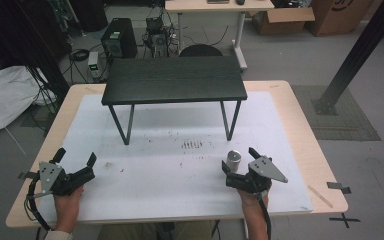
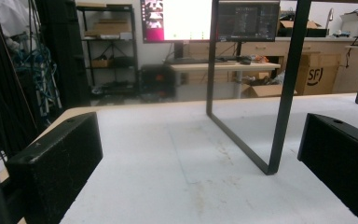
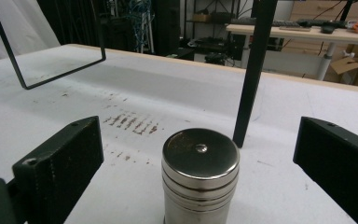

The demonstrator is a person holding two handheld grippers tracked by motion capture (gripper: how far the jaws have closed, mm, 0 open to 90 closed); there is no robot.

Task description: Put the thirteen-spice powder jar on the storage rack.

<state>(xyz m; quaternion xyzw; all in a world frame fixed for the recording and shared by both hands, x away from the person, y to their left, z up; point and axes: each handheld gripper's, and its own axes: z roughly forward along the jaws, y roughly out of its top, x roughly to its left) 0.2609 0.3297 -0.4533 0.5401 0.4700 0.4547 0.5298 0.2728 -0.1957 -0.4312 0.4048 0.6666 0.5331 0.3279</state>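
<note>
1. Metal canister point(image 1: 234, 160): a short, upright steel cylinder with a flat lid and a small centre stud point(image 3: 201, 148). It stands on the white worktop point(image 1: 170, 175), just in front of the near right leg point(image 1: 231, 120) of the small black table point(image 1: 174, 79).
2. Right claw point(image 1: 237, 160): released, its jaws spread wide to either side of the canister and touching neither wall. In the right gripper view the canister point(image 3: 200, 175) stands midway between the two black jaws.
3. Left claw point(image 1: 75, 159): released and grasping nothing. It rests well to the left of the canister, near the worktop's front left corner, and points toward the black table's left leg frame point(image 2: 242, 93).
4. Handling, as judged: the canister looks rigid and fairly heavy for its size. Its polished wall is probably slippery, so it may slide or tip under an off-centre squeeze.
5. Suggested hold: across the ribbed band point(image 3: 200, 189) just below the lid, with the jaws level and on opposite sides, where the grooves offer some purchase.
</note>
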